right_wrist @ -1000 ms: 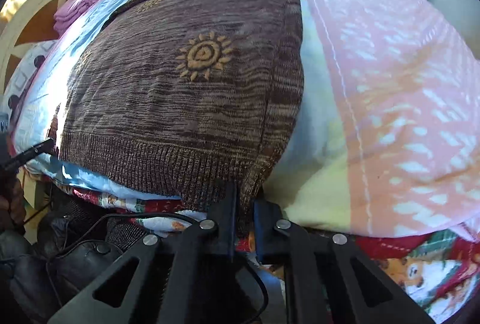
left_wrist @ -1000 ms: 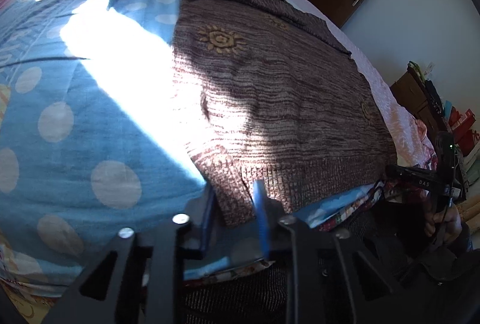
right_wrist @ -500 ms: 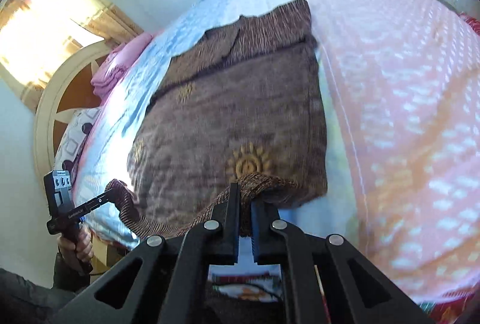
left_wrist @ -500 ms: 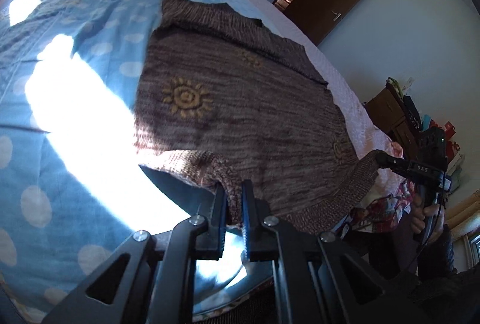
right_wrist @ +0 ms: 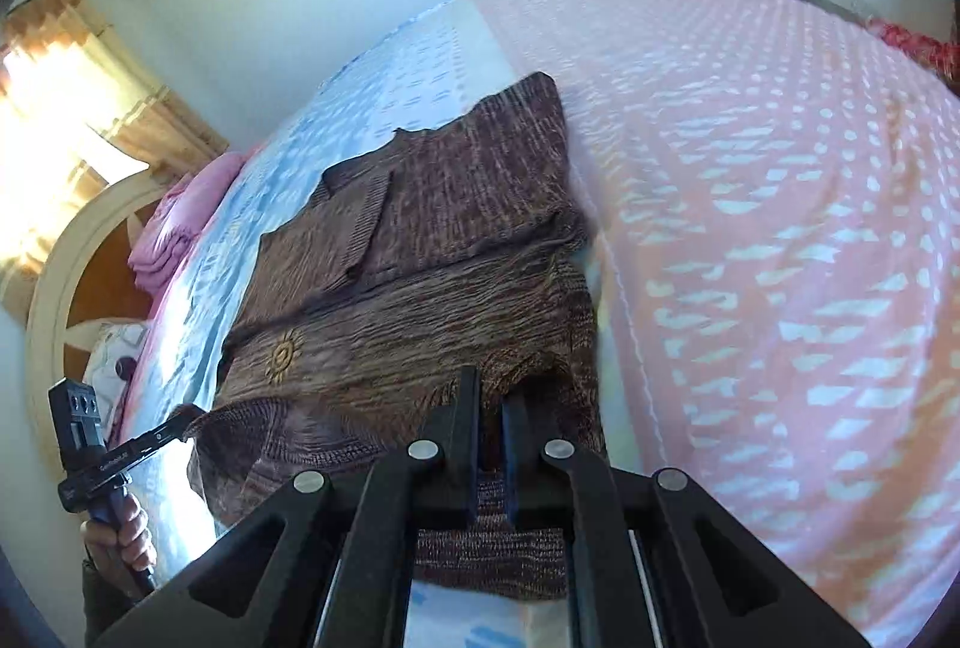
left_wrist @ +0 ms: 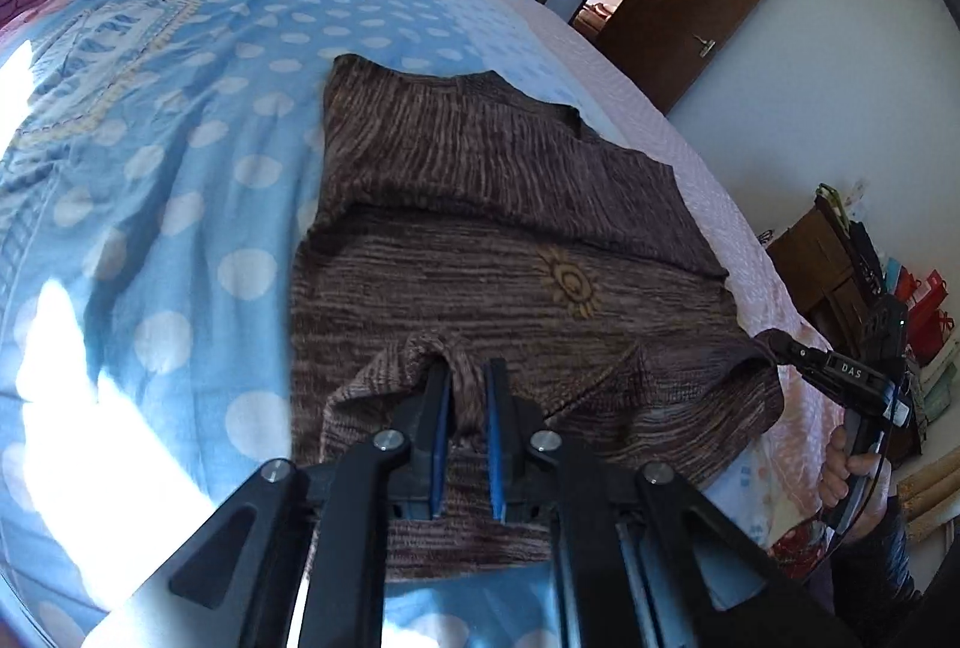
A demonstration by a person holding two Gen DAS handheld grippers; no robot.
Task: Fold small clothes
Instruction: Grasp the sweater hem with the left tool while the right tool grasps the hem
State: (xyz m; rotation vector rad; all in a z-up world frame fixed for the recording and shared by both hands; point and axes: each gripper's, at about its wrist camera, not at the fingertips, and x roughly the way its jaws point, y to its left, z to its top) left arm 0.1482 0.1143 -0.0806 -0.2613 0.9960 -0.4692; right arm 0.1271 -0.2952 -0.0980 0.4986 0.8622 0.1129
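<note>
A brown knitted sweater (left_wrist: 492, 240) with yellow sun motifs lies on the bed, sleeves folded across its upper part. It also shows in the right wrist view (right_wrist: 456, 252). My left gripper (left_wrist: 465, 372) is shut on the sweater's bottom hem at its left corner and holds it lifted over the body. My right gripper (right_wrist: 489, 396) is shut on the hem at the right corner, also lifted. The hem hangs between the two grippers. The right gripper shows in the left wrist view (left_wrist: 774, 342), and the left gripper shows in the right wrist view (right_wrist: 186, 417).
The bed has a blue polka-dot cover (left_wrist: 150, 168) on the left and a pink patterned cover (right_wrist: 780, 228) on the right. Pink bedding (right_wrist: 174, 234) lies by the headboard. A brown door (left_wrist: 696, 0) stands open beyond the bed. Shelves with items (left_wrist: 852, 258) stand at the right.
Both grippers have raised the sweater's bottom hem off the bed edge and carried it forward over the sweater's body. The left gripper closed on the hem after one second ago.
</note>
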